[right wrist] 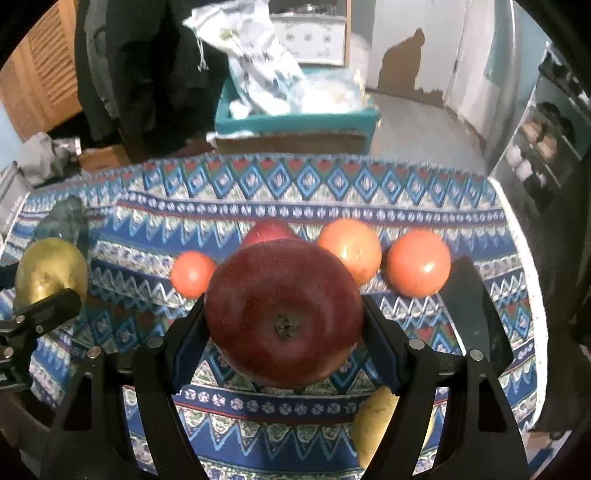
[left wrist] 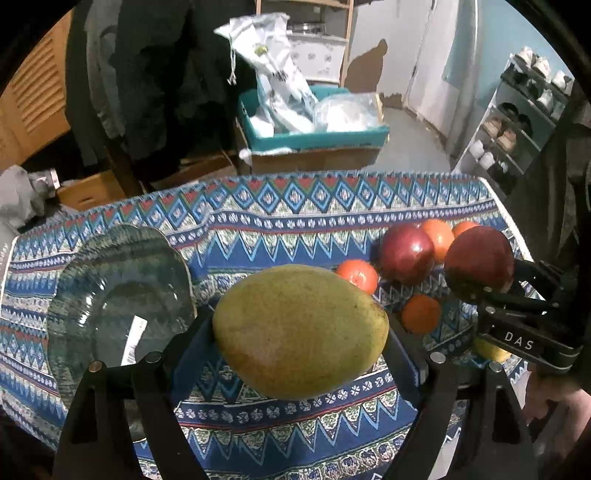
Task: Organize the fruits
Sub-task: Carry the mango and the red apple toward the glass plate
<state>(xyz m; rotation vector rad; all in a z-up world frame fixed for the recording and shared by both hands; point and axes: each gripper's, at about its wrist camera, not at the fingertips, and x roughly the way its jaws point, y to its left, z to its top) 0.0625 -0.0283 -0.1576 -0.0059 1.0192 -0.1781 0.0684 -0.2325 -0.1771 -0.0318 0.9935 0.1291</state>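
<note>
My left claw pinches the mango, lifted above the desk beside the glass dish. My right claw grips a red apple, raised near the desk's right edge, above the oranges.

1. A teal box full of white bags is seen on the grey floor.
2. Right of this box, a shoe rack is placed.
3. Behind it, a peeling white wall is visible.
</note>
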